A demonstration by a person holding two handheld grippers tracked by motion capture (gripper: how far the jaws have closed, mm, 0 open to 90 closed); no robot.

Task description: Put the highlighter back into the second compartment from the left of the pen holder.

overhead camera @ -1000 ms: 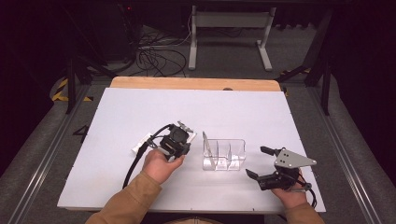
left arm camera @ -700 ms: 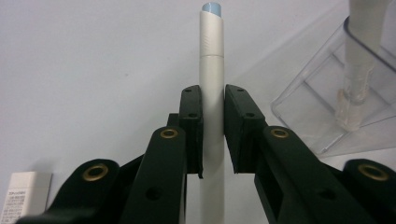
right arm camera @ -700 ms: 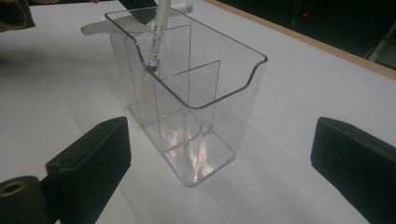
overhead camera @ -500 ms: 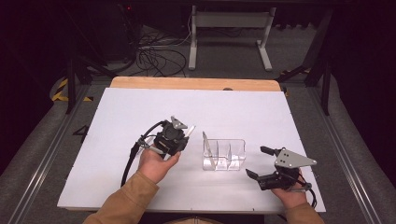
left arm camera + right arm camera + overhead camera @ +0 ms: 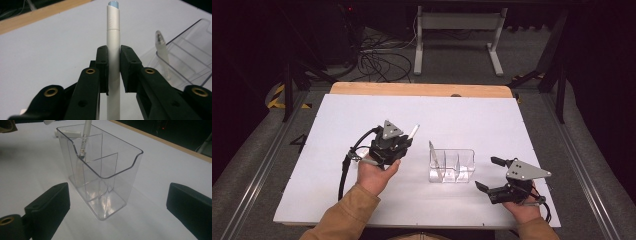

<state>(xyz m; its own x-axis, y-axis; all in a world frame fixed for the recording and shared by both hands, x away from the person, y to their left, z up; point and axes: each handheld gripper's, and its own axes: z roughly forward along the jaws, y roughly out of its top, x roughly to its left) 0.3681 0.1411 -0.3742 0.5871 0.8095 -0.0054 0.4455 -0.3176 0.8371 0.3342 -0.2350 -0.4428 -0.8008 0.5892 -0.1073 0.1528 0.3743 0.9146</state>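
A dim room with a grey carpeted floor and a tangle of cables surrounds the table (image 5: 472,120), whose top is covered by a white sheet with a bare wooden strip along the far edge.

Nearest the person, the right gripper (image 5: 493,174) rests low on the table at the right, its jaws standing wide apart with nothing between them; its own view looks past them at the clear organizer (image 5: 100,170), just ahead. A little farther in, the left gripper (image 5: 404,142) is held up off the table left of that organizer, its jaws clamped on a silver pen (image 5: 113,50) whose pale blue tip points away from the hand. In the middle of the table stands the clear organizer (image 5: 452,165), a see-through box split by dividers, and one white pen (image 5: 83,142) leans in its end compartment, the one on the left gripper's side.

The step in hand looks like the carry: the silver pen is grasped and lifted but not yet over the box. The next move calls for bringing it above a compartment, tipping it nearer upright so it clears the rim and dividers, then letting go. The right gripper seems placed to steady the light box if it is nudged.
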